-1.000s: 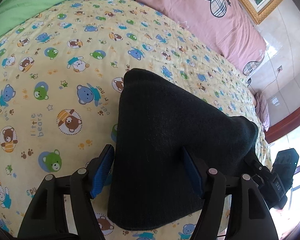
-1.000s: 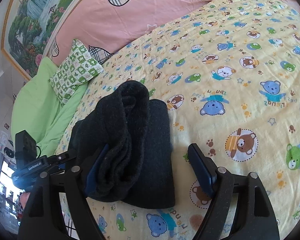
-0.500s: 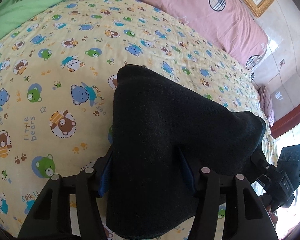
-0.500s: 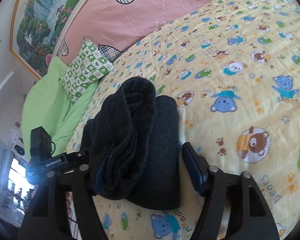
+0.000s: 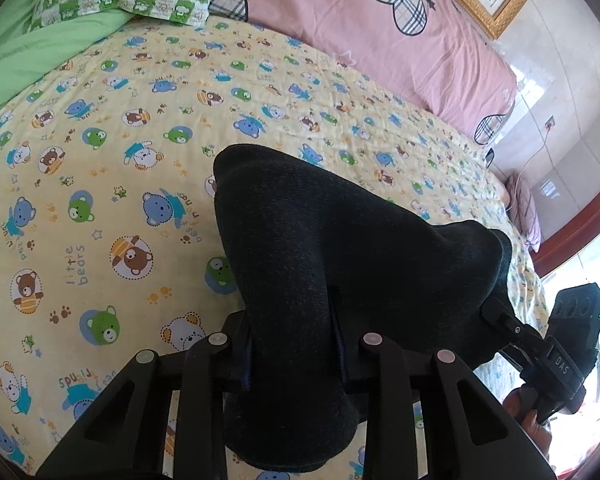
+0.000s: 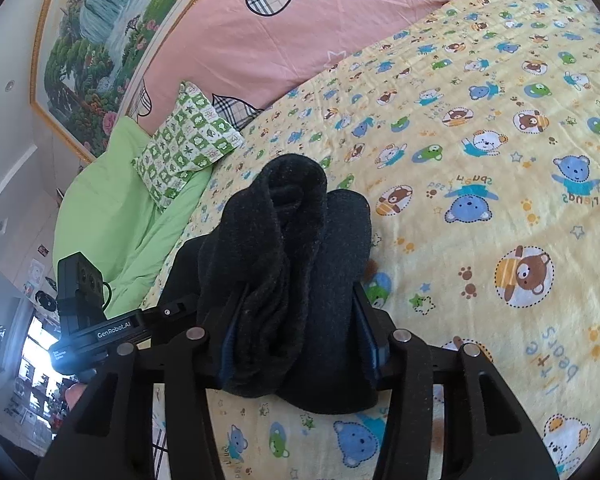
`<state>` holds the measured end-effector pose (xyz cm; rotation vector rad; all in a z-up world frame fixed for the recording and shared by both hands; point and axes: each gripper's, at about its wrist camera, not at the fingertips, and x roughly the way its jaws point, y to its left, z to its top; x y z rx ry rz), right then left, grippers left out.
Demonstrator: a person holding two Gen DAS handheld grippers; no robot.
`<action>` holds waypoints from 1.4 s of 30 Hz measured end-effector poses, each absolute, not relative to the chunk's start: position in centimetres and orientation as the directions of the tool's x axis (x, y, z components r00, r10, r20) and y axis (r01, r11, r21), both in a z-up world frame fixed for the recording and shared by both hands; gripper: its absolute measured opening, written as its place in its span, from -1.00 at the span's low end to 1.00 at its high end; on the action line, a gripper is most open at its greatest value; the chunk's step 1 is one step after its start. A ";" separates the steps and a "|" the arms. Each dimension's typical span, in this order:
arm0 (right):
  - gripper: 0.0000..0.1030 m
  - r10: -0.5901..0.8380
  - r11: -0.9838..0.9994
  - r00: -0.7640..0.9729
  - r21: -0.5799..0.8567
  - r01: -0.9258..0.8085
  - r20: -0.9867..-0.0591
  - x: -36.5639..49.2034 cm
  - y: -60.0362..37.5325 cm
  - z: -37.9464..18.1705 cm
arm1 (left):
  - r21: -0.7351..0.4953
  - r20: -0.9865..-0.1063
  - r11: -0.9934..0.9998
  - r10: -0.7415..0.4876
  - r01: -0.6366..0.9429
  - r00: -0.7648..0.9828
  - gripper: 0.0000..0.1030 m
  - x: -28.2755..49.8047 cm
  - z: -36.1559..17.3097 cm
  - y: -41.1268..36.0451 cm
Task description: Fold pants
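Both claws clamp the folded black pants (image 5: 340, 264), one at each end of the bundle. Left claw (image 5: 294, 350) pinches the dark fabric between its blue pads, cloth bulging over and below the fingers. Right claw (image 6: 296, 328) squeezes the thick rolled layers at the other end, folds showing edge-on. Pants sit on the bed (image 5: 100, 160), on the yellow bear-print quilt (image 6: 480, 160); whether the bundle is lifted off it or just touching, can't tell. Pink duvet (image 5: 380, 40) with plaid hearts lies along the far side, green blanket (image 6: 112, 208) and green checked pillow (image 6: 184, 136) at the corner. Framed landscape painting (image 6: 100, 32) hangs on the wall behind.
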<state>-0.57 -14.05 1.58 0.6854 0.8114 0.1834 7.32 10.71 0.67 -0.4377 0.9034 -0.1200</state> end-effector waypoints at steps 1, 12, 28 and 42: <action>-0.04 0.404 0.771 0.688 0.629 0.098 -0.603 -0.5 -14.0 1.8 | -0.421 -0.728 0.903 -0.285 -0.079 0.624 -0.45 7.1 1.0 10.8; -0.06 0.462 0.762 0.678 0.647 0.026 -0.571 0.6 -11.5 3.4 | -0.415 -0.697 0.902 -0.232 -0.118 0.679 -0.45 4.3 3.8 13.4; -0.06 0.543 0.770 0.627 0.629 -0.106 -0.559 7.5 -5.4 4.5 | -0.431 -0.670 0.868 -0.124 -0.247 0.732 -0.45 3.3 5.1 20.8; -0.06 0.578 0.767 0.610 0.615 -0.180 -0.542 14.2 -1.6 3.3 | -0.395 -0.684 0.856 -0.031 -0.334 0.729 -0.45 6.5 4.4 25.4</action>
